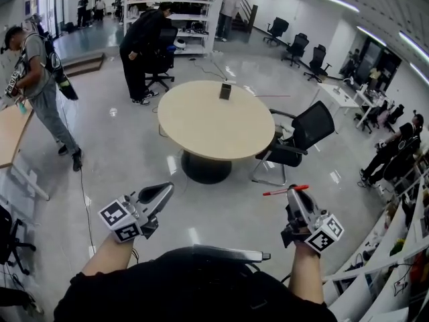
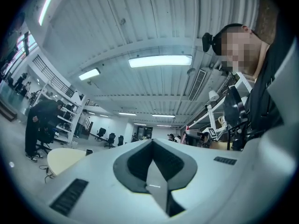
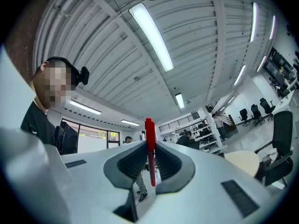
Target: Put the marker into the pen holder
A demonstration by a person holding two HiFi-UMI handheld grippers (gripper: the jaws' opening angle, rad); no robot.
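A large open office with a glossy grey floor (image 1: 134, 146) spreads out below the head view, and in the middle of it stands a round beige desk (image 1: 216, 123) on a dark pedestal. A small dark upright pen holder (image 1: 225, 91) sits on the far part of that desk, with a black mesh office chair (image 1: 305, 133) drawn up just beside the desk's right edge. Behind it, a person in dark clothes (image 1: 141, 42) bends near tall white shelving (image 1: 194, 19), and another person in a grey top (image 1: 40, 79) stands at the far left. Both grippers are held low in the foreground, over the floor and well short of the desk. The right gripper (image 1: 295, 192) has its fingers clamped on a slim red marker (image 1: 278, 192). In the head view the marker lies crosswise and juts out to the left of the fingertips. In the right gripper view the marker (image 3: 149, 148) stands upright between the dark ribbed pads, its capped end poking above them, with the desk (image 3: 243, 161) off to the lower right. The left gripper (image 1: 161, 194) has its fingers brought together with nothing between them; in its own view the pads meet at the tip (image 2: 152, 141), and the desk (image 2: 63, 157) shows at the lower left. The marker is well apart from the pen holder.
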